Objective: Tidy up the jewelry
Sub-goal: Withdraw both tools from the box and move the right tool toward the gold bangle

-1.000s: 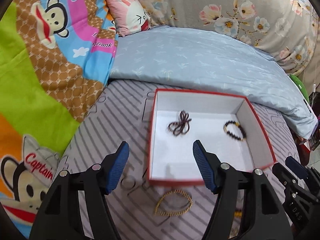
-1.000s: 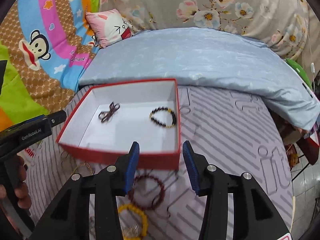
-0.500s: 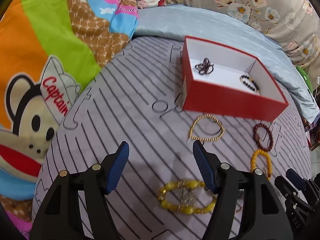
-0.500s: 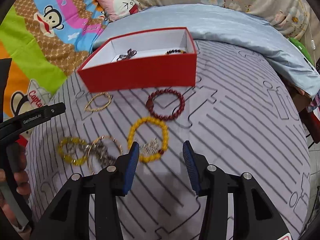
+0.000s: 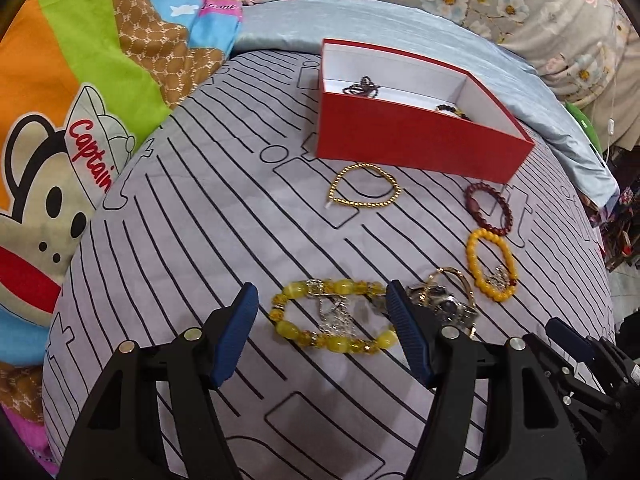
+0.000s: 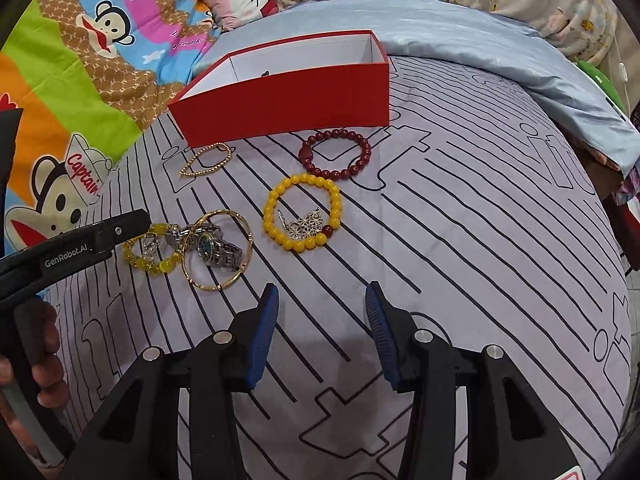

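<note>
Left tongs (image 5: 320, 320): spread, empty, straddling the yellow crystal bracelet (image 5: 332, 322) on the striped bedsheet (image 6: 480, 240). Then wristwatch (image 6: 212, 250) inside gold bangles (image 6: 218, 250), yellow bead bracelet (image 6: 303, 212), maroon bracelet (image 6: 335, 154) near the red box (image 6: 288, 98). Right tongs (image 6: 322, 334): spread, empty.

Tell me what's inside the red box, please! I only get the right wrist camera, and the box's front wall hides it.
Observer: The left wrist view looks over the wall of the red box: a dark tangled bracelet lies near its left end.
Kid: Anything else in there?
Observer: A black bead bracelet peeks out by the right inner wall.
Kid: Is the left hand-held gripper open?
Observer: Yes. The left hand-held gripper is open, and the yellow crystal bracelet shows between its fingers.
</note>
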Tool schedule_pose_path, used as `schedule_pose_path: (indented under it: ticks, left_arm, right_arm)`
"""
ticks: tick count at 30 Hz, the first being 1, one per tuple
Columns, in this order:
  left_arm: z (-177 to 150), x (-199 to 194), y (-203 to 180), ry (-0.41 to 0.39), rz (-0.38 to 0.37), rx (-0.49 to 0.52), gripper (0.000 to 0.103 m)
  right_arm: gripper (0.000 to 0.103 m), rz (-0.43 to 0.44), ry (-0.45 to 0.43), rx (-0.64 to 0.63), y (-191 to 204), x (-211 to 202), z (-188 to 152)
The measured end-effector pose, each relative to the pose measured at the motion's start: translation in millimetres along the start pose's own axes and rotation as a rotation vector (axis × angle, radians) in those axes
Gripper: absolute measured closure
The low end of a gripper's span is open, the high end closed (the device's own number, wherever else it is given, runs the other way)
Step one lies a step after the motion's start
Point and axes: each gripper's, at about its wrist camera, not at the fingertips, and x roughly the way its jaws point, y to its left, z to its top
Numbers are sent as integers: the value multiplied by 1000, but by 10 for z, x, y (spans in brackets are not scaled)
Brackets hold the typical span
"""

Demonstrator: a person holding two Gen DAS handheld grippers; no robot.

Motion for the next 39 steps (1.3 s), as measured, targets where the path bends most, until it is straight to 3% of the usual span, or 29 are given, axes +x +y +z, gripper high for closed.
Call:
schedule_pose_path:
  ticks: [22, 31, 34, 39]
  left_arm:
    - [-266, 24, -452, 47, -80, 65, 42]
    - [-161, -99, -113, 15, -21, 7, 41]
    - [-163, -84, 40, 19, 11, -19, 41]
    - [-188, -51, 235, 24, 37, -55, 41]
  right_arm:
    - [58, 22, -12, 57, -211, -133, -93]
    - [58, 98, 3, -8, 110, -78, -66]
    - [47, 115, 14, -32, 263, -9, -43]
    - [44, 134, 22, -64, 480, 113, 19]
